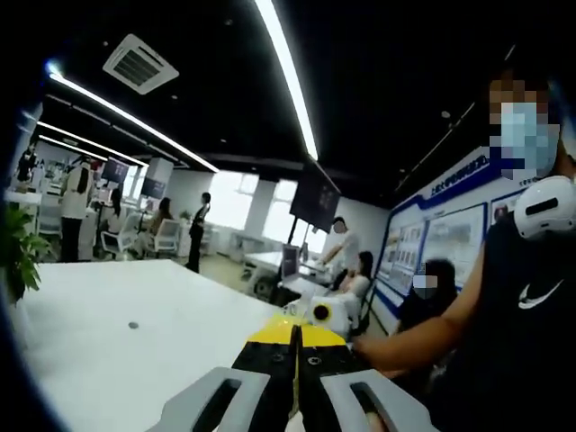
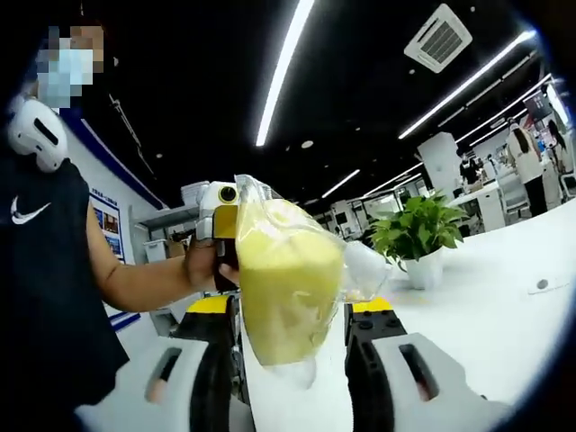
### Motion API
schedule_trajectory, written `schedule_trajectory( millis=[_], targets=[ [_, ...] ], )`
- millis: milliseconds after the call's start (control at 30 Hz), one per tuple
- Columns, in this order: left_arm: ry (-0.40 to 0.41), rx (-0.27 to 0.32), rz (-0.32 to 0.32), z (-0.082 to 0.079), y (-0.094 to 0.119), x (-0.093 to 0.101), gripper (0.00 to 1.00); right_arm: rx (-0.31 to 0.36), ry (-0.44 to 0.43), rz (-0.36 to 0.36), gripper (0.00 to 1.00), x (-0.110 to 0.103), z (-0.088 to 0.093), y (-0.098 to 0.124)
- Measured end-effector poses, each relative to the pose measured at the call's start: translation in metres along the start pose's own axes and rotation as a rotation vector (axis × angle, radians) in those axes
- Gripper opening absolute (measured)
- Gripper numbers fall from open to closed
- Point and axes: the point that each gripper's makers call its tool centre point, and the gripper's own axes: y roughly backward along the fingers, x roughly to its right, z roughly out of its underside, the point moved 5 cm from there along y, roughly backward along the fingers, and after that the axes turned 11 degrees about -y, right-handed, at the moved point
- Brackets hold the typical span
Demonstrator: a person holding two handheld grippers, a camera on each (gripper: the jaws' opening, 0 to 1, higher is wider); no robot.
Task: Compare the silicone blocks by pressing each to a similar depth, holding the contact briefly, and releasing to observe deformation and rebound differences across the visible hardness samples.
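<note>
Resting between the two jaws of the right tool (image 2: 292, 337), a yellow silicone block in a clear plastic bag (image 2: 288, 279) stands upright, its lower end narrowing down between the jaw bases. The jaws stand apart on either side of the bag and appear to touch it; a firm grip cannot be confirmed. Just behind the bag, in the right gripper view, a person's hand (image 2: 200, 264) holds the left tool (image 2: 219, 225) close to the bag's left edge. In the left gripper view, the left tool (image 1: 295, 346) shows its jaws drawn together, yellow tips meeting, nothing between them. Beyond the bag to the right, a potted plant (image 2: 416, 236) stands on the white tabletop (image 2: 504, 324). The same white tabletop (image 1: 135, 351) lies to the left in the left gripper view, with a small dark disc (image 1: 133, 325) set in it. Farther off, several people stand and sit among office desks under long ceiling light strips (image 1: 288, 72).
</note>
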Motion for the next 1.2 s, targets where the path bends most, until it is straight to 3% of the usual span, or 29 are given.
schedule_trajectory(
  millis=[67, 333, 667, 967, 1200],
  targets=[
    [0.001, -0.002, -0.002, 0.001, 0.001, 0.000, 0.00, -0.006, 0.011, -0.004, 0.30, -0.001, 0.000, 0.000],
    [0.042, 0.009, -0.005, 0.007, 0.009, -0.002, 0.00, -0.085, 0.026, 0.006, 0.23, -0.004, 0.003, -0.004],
    [0.008, -0.005, -0.020, 0.013, 0.011, -0.002, 0.00, -0.200, 0.007, 0.020, 0.10, -0.007, 0.005, -0.003],
    [-0.025, -0.032, -0.040, 0.023, 0.011, -0.005, 0.01, -0.300, 0.034, 0.043, 0.04, -0.008, 0.009, -0.002],
    [-0.019, -0.018, -0.048, 0.028, 0.013, -0.003, 0.01, -0.362, 0.048, 0.037, 0.01, -0.011, 0.010, -0.002]
  ],
)
